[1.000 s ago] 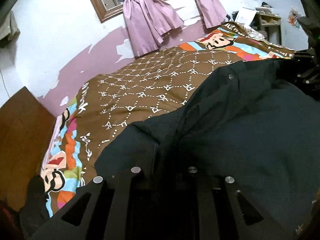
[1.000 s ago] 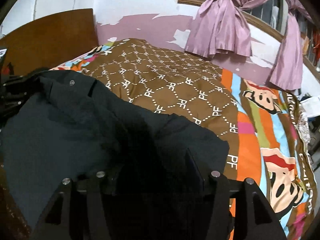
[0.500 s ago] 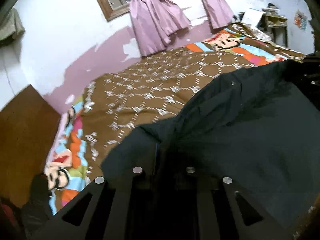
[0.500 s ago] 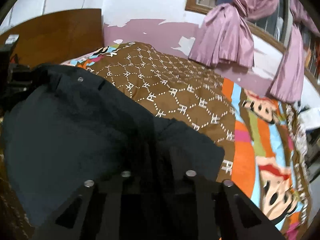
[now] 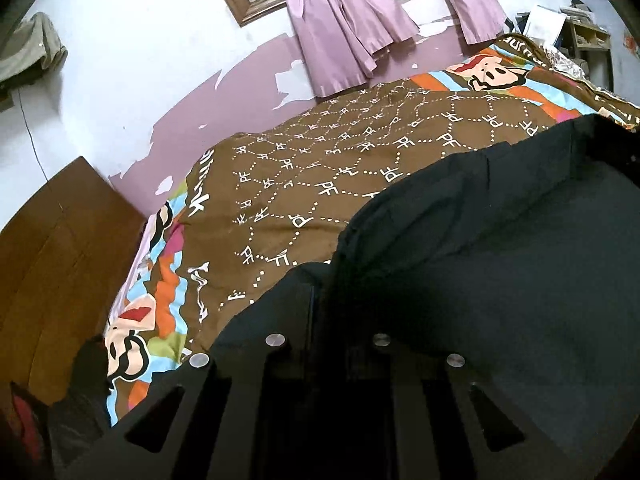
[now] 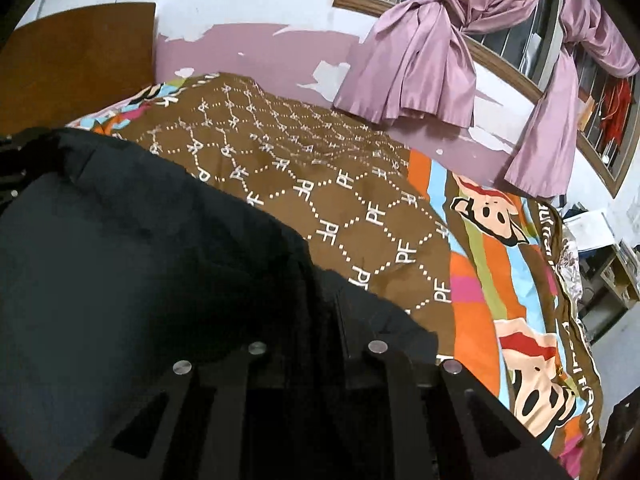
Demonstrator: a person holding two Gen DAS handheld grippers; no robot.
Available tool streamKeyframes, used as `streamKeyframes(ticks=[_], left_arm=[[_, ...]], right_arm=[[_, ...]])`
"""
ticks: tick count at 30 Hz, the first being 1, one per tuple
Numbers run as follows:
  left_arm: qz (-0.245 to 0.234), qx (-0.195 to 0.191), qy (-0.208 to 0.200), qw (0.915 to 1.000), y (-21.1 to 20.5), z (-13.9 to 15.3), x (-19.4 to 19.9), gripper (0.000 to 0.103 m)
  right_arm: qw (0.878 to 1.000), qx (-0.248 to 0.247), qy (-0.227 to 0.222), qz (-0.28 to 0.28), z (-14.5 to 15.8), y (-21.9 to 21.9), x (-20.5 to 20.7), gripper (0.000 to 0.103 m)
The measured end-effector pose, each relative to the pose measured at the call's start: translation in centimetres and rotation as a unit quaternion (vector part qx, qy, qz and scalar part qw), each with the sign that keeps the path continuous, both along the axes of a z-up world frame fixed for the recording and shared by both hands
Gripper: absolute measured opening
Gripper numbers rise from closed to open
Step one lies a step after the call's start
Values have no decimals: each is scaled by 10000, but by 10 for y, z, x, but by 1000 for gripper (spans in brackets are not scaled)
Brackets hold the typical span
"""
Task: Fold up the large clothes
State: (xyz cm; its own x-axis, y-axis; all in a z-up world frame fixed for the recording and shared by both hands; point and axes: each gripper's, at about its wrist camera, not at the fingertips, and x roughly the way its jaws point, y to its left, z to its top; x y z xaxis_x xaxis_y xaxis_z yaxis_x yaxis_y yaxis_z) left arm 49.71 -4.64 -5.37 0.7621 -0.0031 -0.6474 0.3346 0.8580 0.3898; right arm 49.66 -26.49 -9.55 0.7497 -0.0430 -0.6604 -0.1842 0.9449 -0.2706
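Both your wrist cams sit right behind the fingers, angled down across the bed (image 5: 340, 184) toward the window wall. Left cam looks out from near the wooden headboard (image 5: 60, 272), which fills its left edge. Right cam has the bed's foot end on its right. Both sit very close over the dark garment (image 6: 120, 260). Shared: brown bedspread, pink curtains (image 6: 420, 60), window frame.

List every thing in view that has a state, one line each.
Dark garment: spread on the bed, near edge gripped at both ends.
Left gripper: shut on the garment.
Right gripper: just closed, shut on the garment.
Curtains: knotted, tied back.
Patterned bedspread: laid flat.
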Motion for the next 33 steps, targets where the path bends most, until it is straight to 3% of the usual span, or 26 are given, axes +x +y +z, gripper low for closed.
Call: streamKeyframes(ticks=[3, 5, 6, 8, 9, 11, 17, 20, 25, 29, 33], left_arm=[[-47, -160, 86, 9998, 6, 0, 0, 13], [-51, -316, 77, 9995, 11, 2, -2, 16], [-46, -367, 69, 9993, 12, 4, -2, 20], [37, -496, -62, 9987, 17, 11, -4, 42], [100, -584, -195, 9981, 20, 16, -6, 68], [170, -880, -540, 9945, 30, 30, -11, 88], [220, -1337, -793, 9876, 52, 52, -17, 88], [239, -1475, -795, 9856, 58, 56, -24, 88], [203, -1702, -590, 9834, 63, 54, -50, 88], [-200, -1612, -387, 9860, 57, 46, -86, 88], [-723, -1517, -108, 9857, 41, 34, -118, 88]], right_arm=[[9999, 127, -67, -29, 0, -6, -4, 21], [9997, 162, -150, -119, 2, -9, -8, 37], [9994, 199, -207, -177, 4, -11, -10, 40], [9987, 338, -288, -260, 7, -18, -13, 63], [9982, 387, -345, -313, 10, -19, -14, 67], [9963, 547, -518, -415, 17, -25, -19, 75], [9904, 919, -906, -497, 37, -37, -36, 96], [9884, 1139, -957, -319, 44, -35, -45, 98], [9844, 1573, -790, 7, 48, -30, -61, 99], [9809, 1874, -432, 300, 42, -24, -83, 100], [9815, 1815, -12, 609, 24, -11, -110, 100]])
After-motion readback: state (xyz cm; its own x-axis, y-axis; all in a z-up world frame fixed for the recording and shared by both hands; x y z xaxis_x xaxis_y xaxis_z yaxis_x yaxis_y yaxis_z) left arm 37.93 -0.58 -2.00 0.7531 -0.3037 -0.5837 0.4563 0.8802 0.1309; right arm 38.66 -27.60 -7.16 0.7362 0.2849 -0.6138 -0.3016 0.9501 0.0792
